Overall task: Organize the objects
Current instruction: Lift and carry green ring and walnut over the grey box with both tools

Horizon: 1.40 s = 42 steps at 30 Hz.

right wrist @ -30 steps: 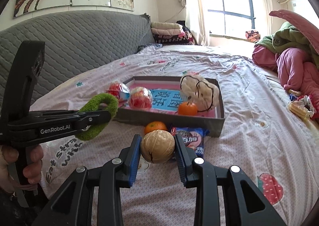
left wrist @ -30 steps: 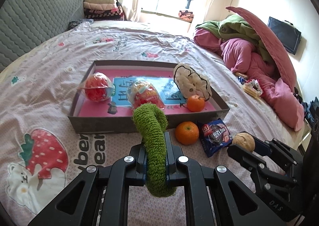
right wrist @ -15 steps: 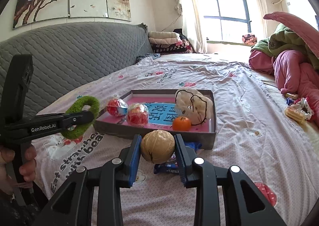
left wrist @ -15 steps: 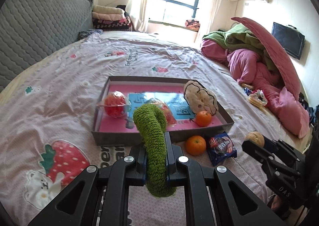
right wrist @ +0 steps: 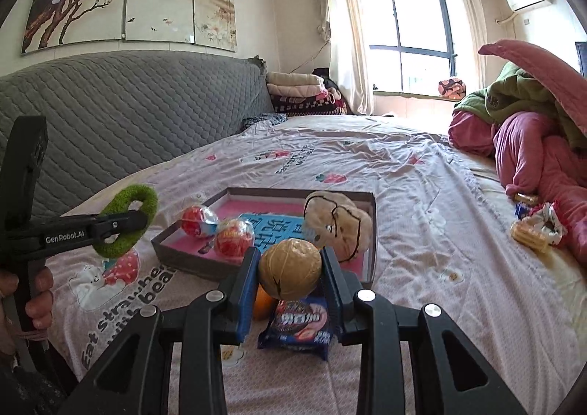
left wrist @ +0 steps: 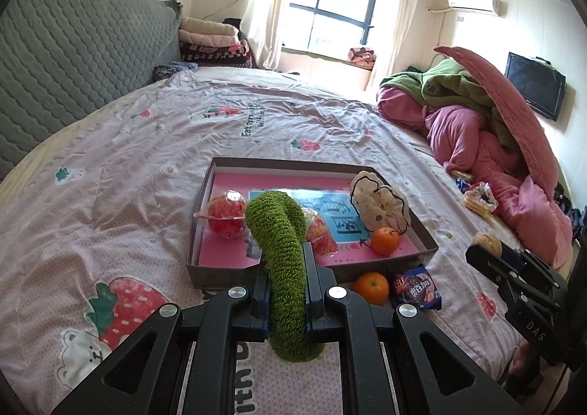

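Observation:
My left gripper [left wrist: 282, 261] is shut on a green fuzzy ring [left wrist: 282, 250], held above the bed in front of the grey tray [left wrist: 205, 268]. The ring also shows in the right wrist view [right wrist: 126, 220]. My right gripper [right wrist: 290, 261] is shut on a tan walnut-like ball [right wrist: 290, 268], above a blue snack packet [right wrist: 299, 325] and an orange [right wrist: 262, 305]. The tray [right wrist: 183, 257] holds two red candy balls [left wrist: 225, 219], a small orange [left wrist: 384, 241] and a cream plush [left wrist: 378, 206].
A second orange [left wrist: 370, 286] and the snack packet [left wrist: 414, 286] lie on the bed in front of the tray. Pink and green bedding [left wrist: 477, 121] is heaped at the right. A grey headboard [right wrist: 128, 114] runs along the left.
Both grippers have lifted and pulled back from the tray, still holding the ring and the ball. The tray and loose items have not moved.

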Available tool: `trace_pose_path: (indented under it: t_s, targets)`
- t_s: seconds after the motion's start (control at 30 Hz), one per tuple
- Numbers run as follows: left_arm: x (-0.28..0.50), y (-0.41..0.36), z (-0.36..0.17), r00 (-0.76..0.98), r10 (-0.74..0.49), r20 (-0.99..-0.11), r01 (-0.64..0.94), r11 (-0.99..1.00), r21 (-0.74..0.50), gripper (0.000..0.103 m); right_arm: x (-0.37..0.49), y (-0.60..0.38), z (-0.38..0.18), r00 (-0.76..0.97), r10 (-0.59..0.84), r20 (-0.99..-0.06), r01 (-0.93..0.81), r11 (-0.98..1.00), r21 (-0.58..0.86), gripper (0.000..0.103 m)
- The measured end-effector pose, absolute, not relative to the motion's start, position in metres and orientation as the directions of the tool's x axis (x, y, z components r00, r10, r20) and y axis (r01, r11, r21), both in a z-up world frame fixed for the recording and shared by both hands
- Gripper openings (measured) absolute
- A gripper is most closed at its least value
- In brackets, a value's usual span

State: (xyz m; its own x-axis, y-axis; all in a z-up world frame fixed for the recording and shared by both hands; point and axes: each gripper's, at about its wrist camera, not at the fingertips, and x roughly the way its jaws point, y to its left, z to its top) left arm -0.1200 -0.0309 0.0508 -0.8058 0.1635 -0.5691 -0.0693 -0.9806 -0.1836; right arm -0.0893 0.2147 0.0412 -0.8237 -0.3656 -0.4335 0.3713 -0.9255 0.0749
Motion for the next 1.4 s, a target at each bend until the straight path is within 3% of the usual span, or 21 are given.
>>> trace_pose_path:
  t_s: [0.7, 1.4]
  targets:
    - [-0.16, -0.022, 0.045, -0.802, 0.177, -0.571, -0.094, -0.981, -0.172, 0.012, -0.129, 0.206, 0.056, -0.84, -0.362, -0.404, 0.382, -0.924, 0.032, 0.034]
    - [-0.203, -0.024, 0.012, -0.759, 0.17, -0.629, -0.08, -0.982, -0.168, 0.012, -0.174, 0.206, 0.045, -0.833, -0.311, -0.457, 0.349, -0.937, 0.002, 0.034]
